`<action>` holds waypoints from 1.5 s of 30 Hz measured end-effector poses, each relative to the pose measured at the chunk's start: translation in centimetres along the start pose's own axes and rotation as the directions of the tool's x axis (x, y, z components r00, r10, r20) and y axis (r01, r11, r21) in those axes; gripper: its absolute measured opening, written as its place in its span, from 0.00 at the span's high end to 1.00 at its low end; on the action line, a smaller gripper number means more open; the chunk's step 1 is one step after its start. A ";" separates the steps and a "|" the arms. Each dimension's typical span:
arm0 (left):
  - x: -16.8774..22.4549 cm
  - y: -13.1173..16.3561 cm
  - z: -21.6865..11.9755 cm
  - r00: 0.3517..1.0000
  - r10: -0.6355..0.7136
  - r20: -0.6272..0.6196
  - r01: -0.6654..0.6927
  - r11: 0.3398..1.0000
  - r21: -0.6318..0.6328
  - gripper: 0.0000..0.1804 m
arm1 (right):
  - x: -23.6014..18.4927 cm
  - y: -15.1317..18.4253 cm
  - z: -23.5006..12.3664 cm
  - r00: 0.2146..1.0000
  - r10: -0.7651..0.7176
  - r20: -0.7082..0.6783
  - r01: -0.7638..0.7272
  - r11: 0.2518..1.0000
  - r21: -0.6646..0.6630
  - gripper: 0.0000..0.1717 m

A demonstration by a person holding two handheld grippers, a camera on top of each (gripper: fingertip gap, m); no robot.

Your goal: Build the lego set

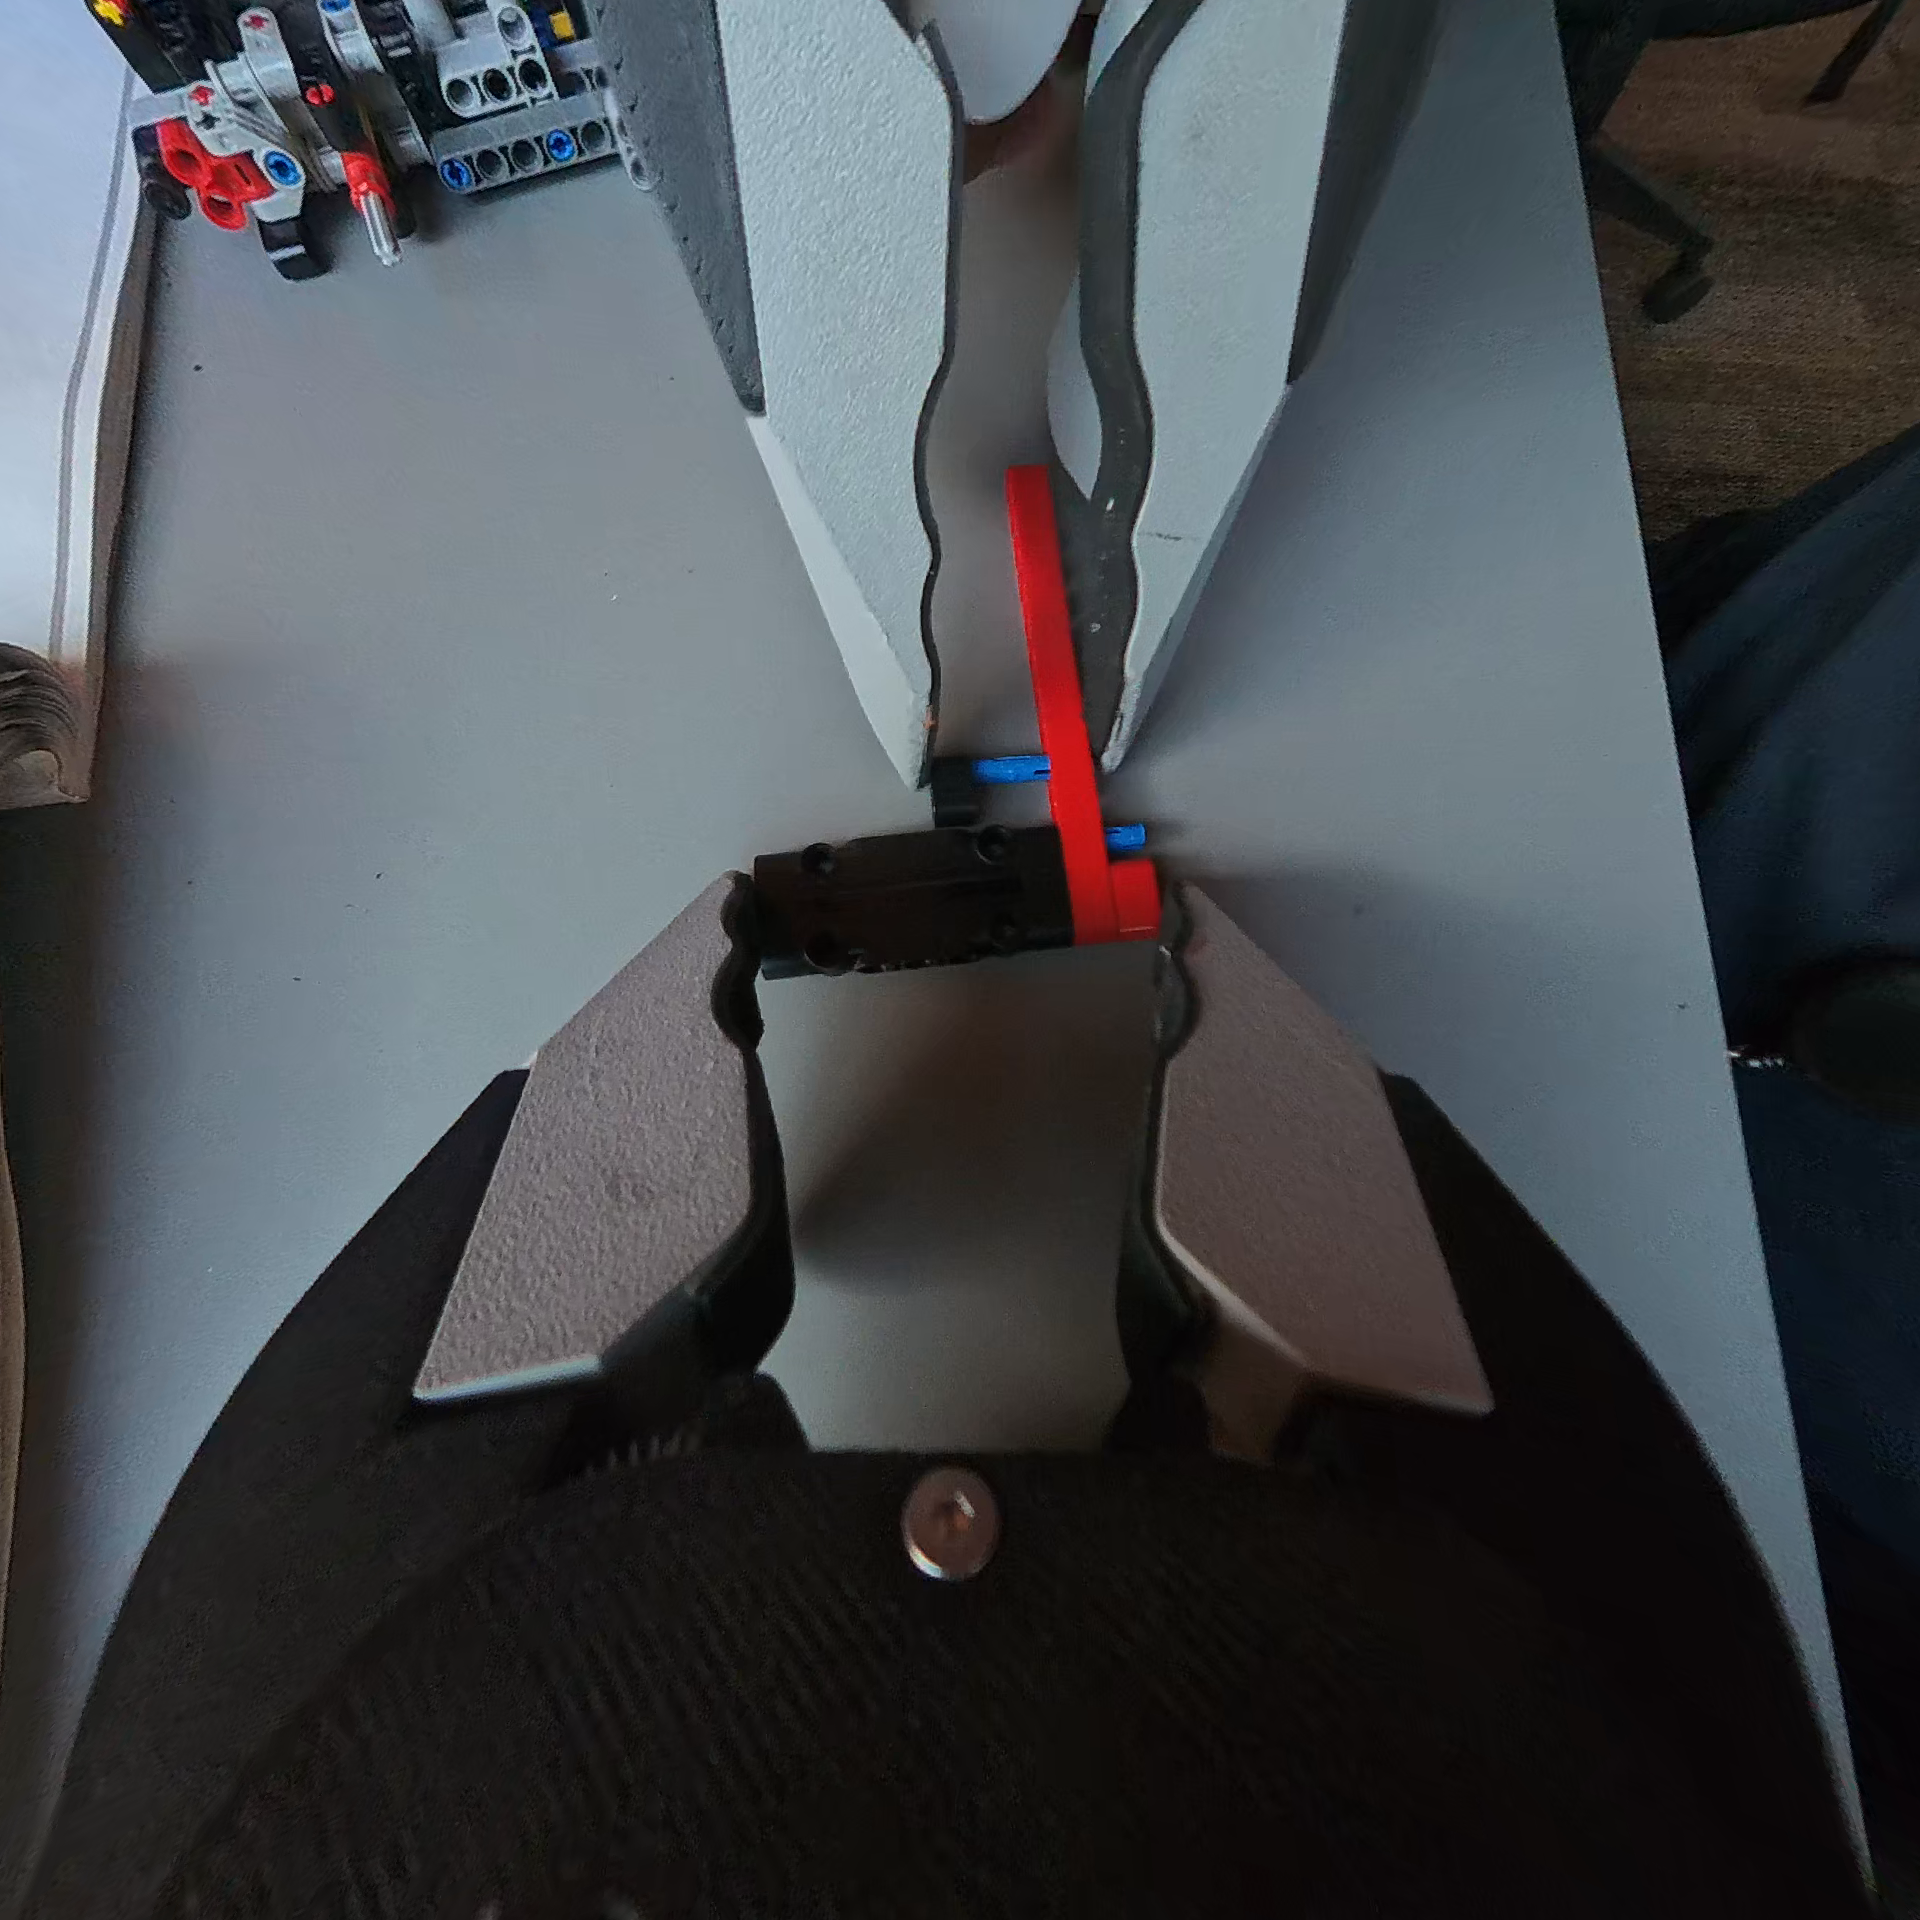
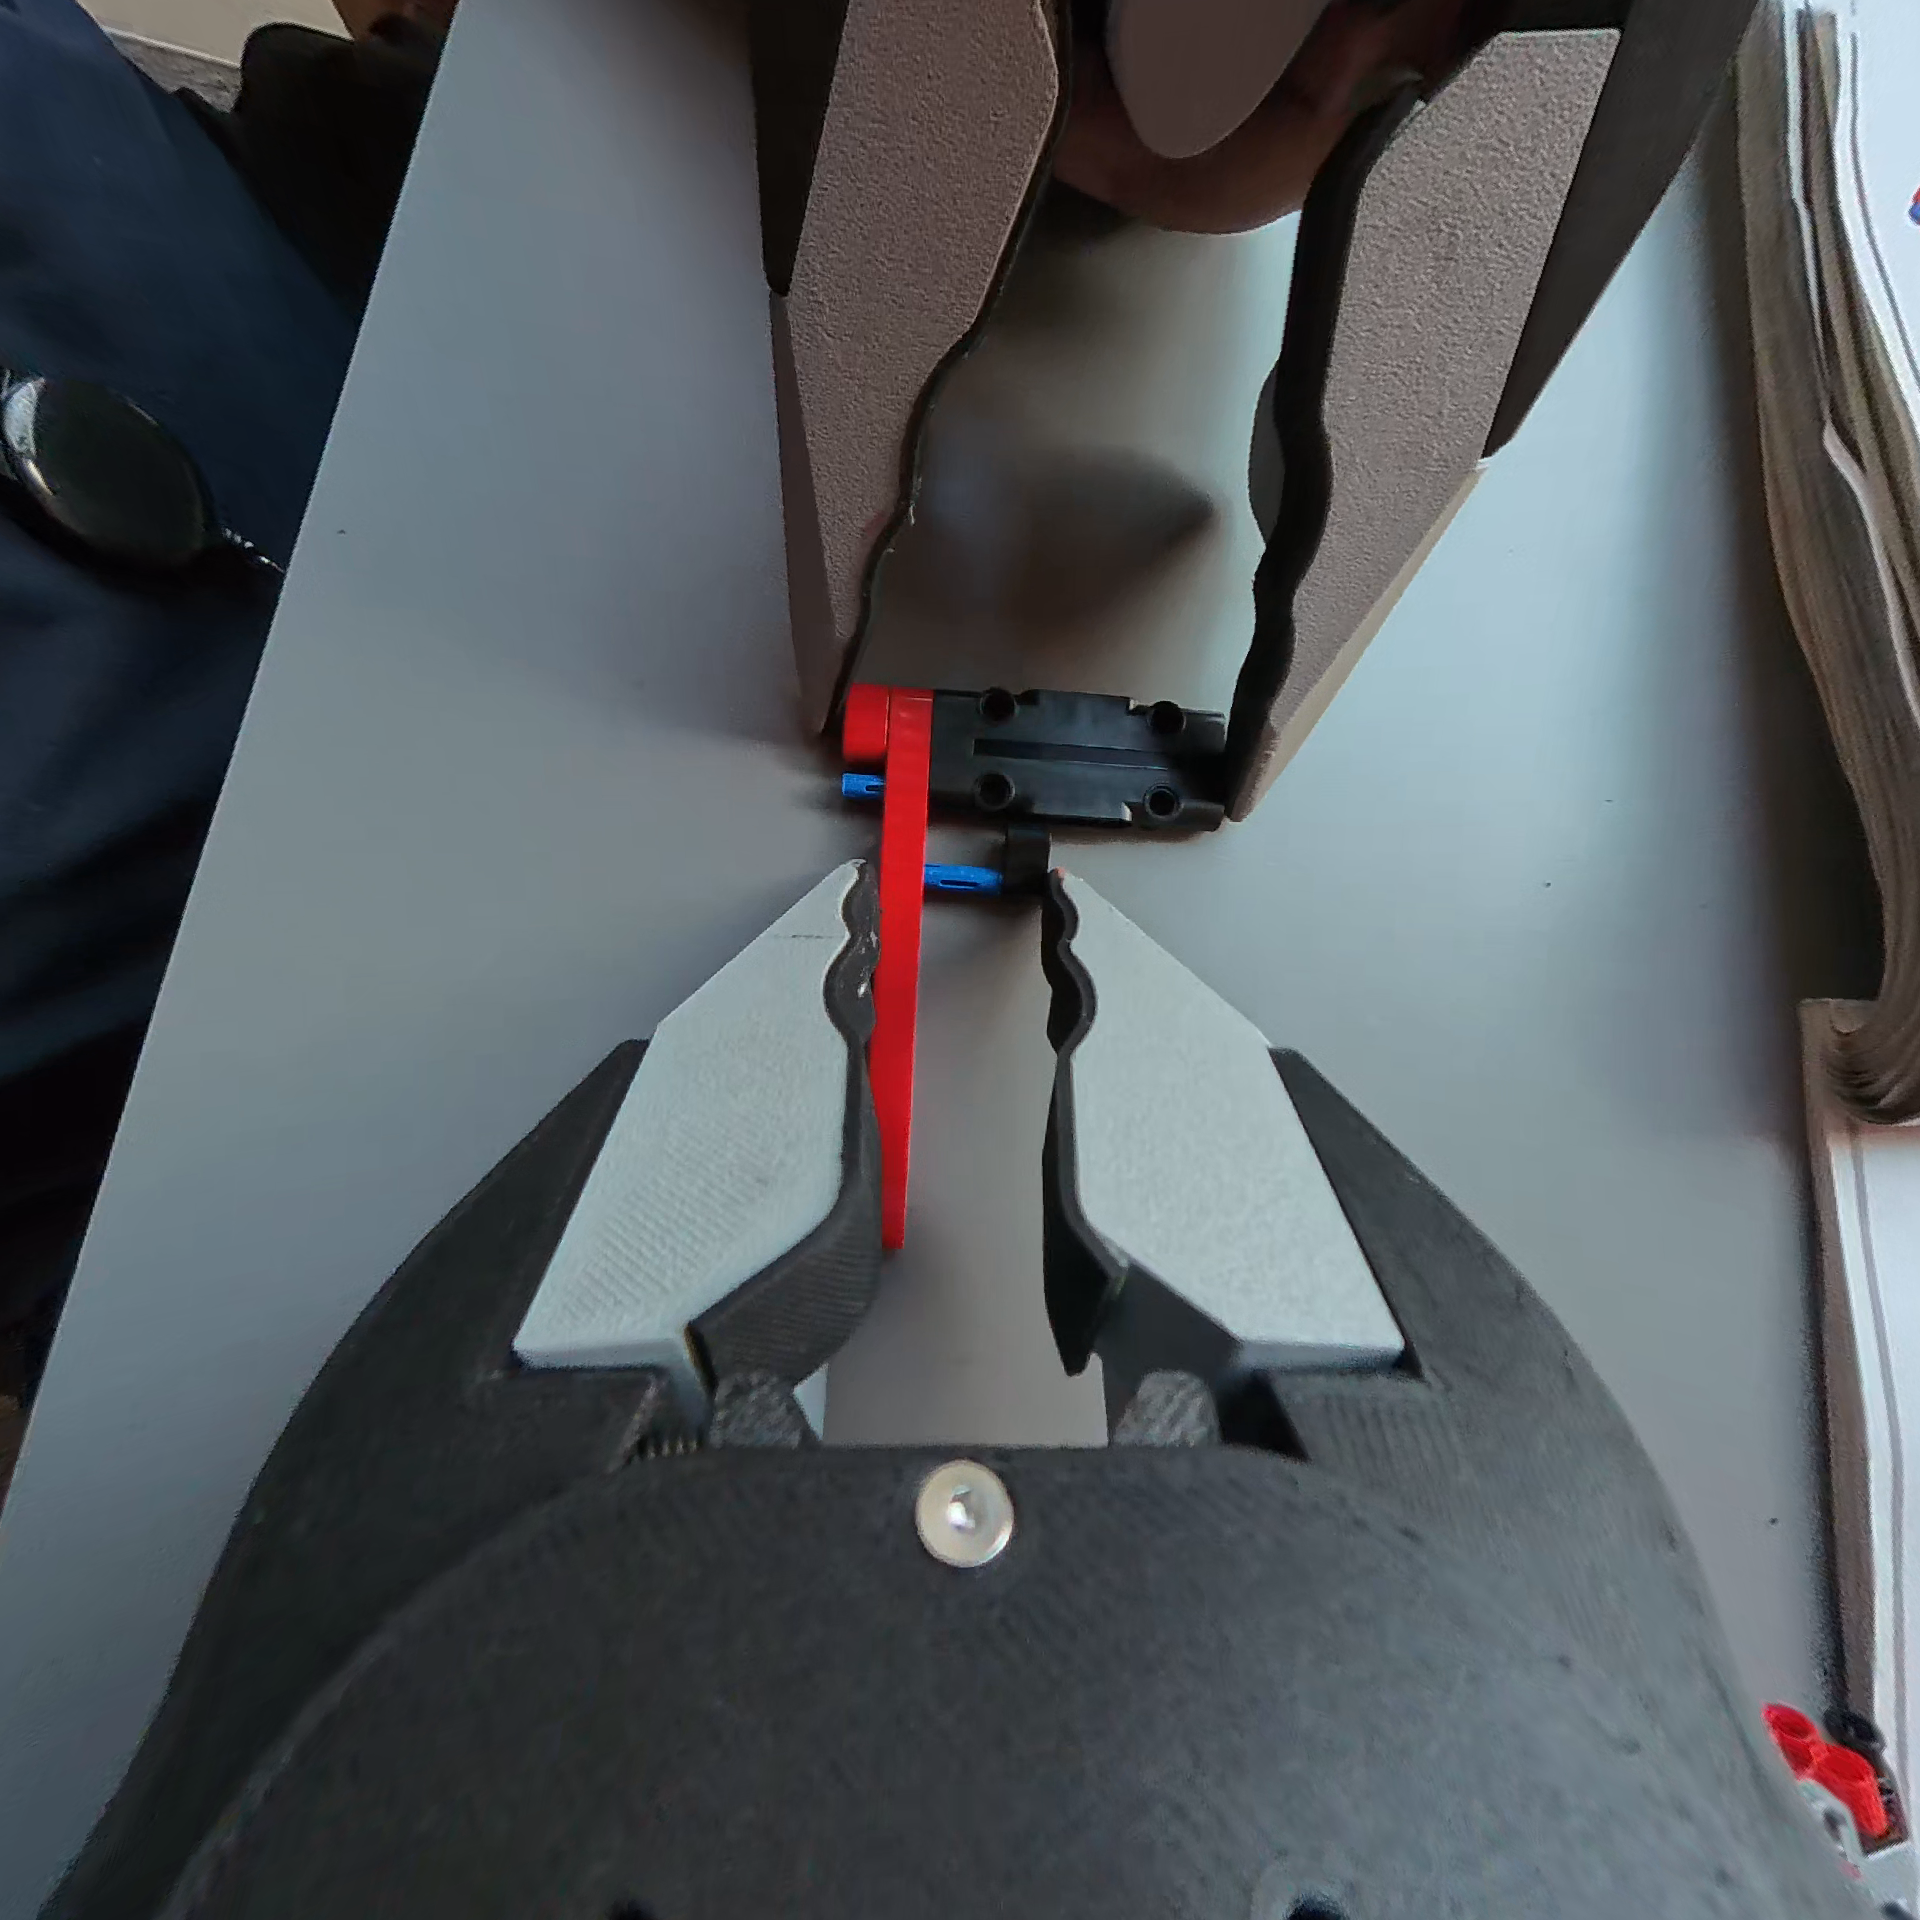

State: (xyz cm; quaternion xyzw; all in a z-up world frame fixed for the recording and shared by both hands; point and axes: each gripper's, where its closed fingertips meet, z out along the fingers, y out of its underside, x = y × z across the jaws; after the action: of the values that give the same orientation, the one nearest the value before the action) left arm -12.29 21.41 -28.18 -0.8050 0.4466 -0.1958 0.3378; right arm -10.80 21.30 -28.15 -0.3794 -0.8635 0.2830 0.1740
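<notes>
Right now the left gripper [image 1: 951, 914] squeezes the black block [image 1: 914, 899] end to end just over the table [image 1: 416, 727] – the red beam [image 2: 899, 1018] sticks straight out from that block into the open right gripper [image 2: 956, 883], touching only one finger [image 2: 854, 966].

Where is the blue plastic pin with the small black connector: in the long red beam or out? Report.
In: the blue pin runs into the red beam.
</notes>
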 end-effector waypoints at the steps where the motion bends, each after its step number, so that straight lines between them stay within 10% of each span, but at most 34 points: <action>1: 0.0 0.0 0.0 1.000 -0.002 -0.001 0.002 1.000 0.000 0.58 | 0.0 0.0 0.0 1.000 0.000 -0.010 0.000 1.000 0.001 0.83; 19: 0.3 -0.1 0.1 1.000 0.001 -0.019 -0.001 1.000 0.000 0.59 | -0.5 0.2 0.0 0.997 0.078 0.006 -0.072 0.936 -0.344 0.83; 45: 0.7 -0.1 0.1 0.999 0.030 -0.041 -0.030 1.000 0.001 0.58 | -1.3 0.3 -0.4 0.999 -0.033 0.007 0.033 0.995 -0.096 0.83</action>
State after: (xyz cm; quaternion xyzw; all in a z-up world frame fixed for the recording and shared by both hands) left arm -11.80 20.92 -28.19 -0.7939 0.4656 -0.2072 0.3317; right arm -9.62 20.65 -28.15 -0.3723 -0.8827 0.2395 0.1578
